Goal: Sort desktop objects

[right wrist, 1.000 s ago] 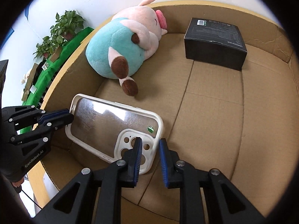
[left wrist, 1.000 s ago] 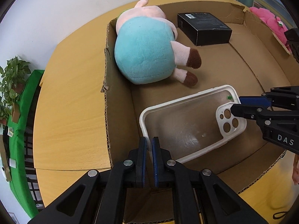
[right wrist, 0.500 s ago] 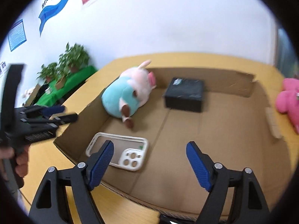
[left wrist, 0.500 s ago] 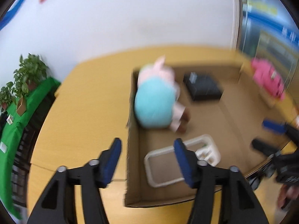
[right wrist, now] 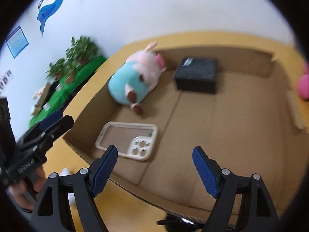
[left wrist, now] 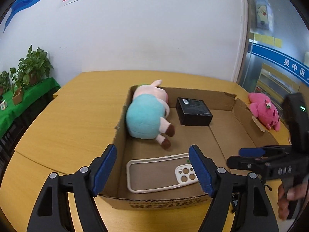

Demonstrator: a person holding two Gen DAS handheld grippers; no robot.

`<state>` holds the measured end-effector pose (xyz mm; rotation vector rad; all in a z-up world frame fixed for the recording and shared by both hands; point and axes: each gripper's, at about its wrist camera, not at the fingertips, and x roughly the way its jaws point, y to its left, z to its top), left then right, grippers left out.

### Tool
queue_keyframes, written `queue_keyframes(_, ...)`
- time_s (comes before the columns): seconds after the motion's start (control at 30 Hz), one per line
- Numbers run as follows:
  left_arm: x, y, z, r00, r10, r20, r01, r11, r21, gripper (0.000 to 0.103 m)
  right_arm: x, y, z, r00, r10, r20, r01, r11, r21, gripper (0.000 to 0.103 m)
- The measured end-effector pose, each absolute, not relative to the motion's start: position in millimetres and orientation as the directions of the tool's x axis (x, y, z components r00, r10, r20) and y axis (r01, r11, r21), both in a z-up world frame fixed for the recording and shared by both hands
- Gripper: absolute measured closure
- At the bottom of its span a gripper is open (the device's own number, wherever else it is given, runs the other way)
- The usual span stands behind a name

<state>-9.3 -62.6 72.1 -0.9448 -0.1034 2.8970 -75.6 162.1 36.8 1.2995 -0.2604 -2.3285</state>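
Cardboard box (left wrist: 222,100) fills the middle of the frame — a clear phone case (left wrist: 154,174) lies flat inside, low and left. Left gripper (left wrist: 152,171) is opening wider, nothing between. Right gripper (right wrist: 155,169) is spread wide — empty too.

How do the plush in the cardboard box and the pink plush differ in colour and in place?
The plush in the box is pale pink with a turquoise body and brown feet; the pink plush is bright pink all over. The first lies on its side inside the cardboard box, next to the black box; the second lies outside it on the table. Both are soft toys.
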Motion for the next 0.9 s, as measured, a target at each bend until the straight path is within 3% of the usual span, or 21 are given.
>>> queue_keyframes(0.17, -2, -87, 71, -0.810, 0.079, -0.581, -0.029, -0.995, -0.095, 0.023, -125, 139, 17, -0.257, -0.537, -0.804, 0.288, -0.836, 0.467, 0.023)
queue_keyframes(0.27, 3, -97, 68, -0.810, 0.061, -0.583, -0.007, -0.995, -0.095, 0.023, -139, 133, 0, -0.183, -0.596, -0.782, 0.241, -0.798, 0.552, 0.023)
queue_keyframes(0.6, 4, -110, 61, -0.803, 0.089, -0.590, -0.014, -0.991, -0.130, 0.023, -136, 112, -25, -0.116, -0.600, -0.791, 0.234, -0.791, 0.565, 0.026)
queue_keyframes(0.7, 4, -109, 60, -0.802, 0.089, -0.590, -0.016, -0.992, -0.127, 0.023, -133, 107, -25, -0.123, -0.538, -0.834, 0.262, -0.828, 0.496, 0.049)
queue_keyframes(0.77, 5, -108, 60, -0.803, 0.092, -0.589, -0.018, -0.991, -0.129, 0.023, -135, 107, -27, -0.127, -0.498, -0.858, 0.263, -0.851, 0.455, 0.073)
queue_keyframes(0.83, 7, -108, 60, -0.804, 0.093, -0.587, -0.018, -0.991, -0.131, 0.023, -136, 107, -30, -0.126, -0.463, -0.877, 0.258, -0.869, 0.422, 0.082)
queue_keyframes(0.9, 8, -107, 60, -0.804, 0.093, -0.587, -0.020, -0.991, -0.129, 0.023, -136, 104, -28, -0.123, -0.430, -0.894, 0.271, -0.882, 0.386, 0.086)
